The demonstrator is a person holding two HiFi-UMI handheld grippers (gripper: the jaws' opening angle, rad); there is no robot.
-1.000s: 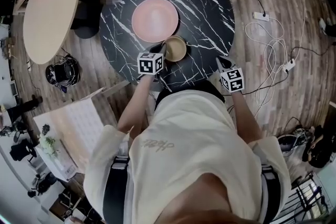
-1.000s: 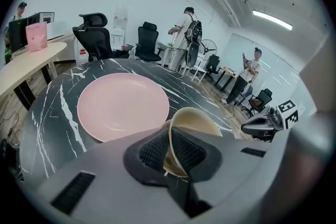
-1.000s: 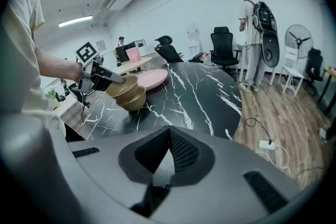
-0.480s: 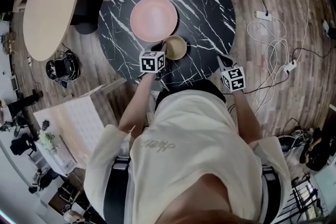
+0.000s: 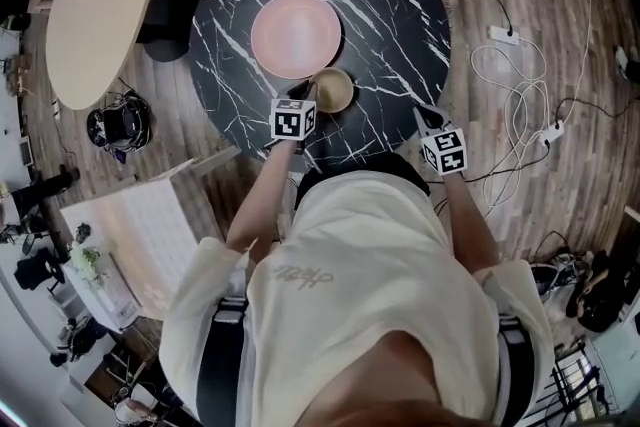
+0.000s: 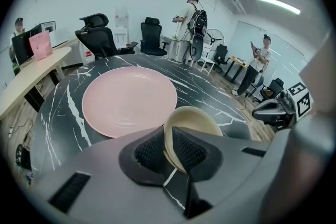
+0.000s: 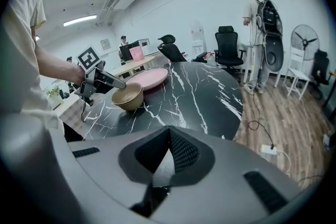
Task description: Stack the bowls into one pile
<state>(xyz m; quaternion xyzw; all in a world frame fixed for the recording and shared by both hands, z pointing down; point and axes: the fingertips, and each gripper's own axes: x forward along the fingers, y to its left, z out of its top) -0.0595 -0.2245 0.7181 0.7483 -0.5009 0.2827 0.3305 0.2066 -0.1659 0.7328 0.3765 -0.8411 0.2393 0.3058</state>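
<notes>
On the black marble table (image 5: 400, 5) a tan bowl (image 5: 335, 92) stands just in front of a large pink plate (image 5: 295, 35). My left gripper (image 5: 313, 97) is shut on the bowl's near-left rim. In the left gripper view the rim (image 6: 191, 120) sits pinched between the ribbed pads of the gripper (image 6: 169, 149), with the plate (image 6: 128, 99) behind. From the right gripper view the bowl (image 7: 127, 96) looks nested in a second one, with the left gripper (image 7: 107, 81) on it. My right gripper (image 5: 418, 115) (image 7: 168, 152) hangs shut and empty over the table's near right edge.
A beige round table (image 5: 95, 15) stands at the left. White cables and power strips (image 5: 520, 95) lie on the wooden floor at the right. Office chairs (image 6: 152, 36) and standing people (image 6: 189, 23) are beyond the table's far side.
</notes>
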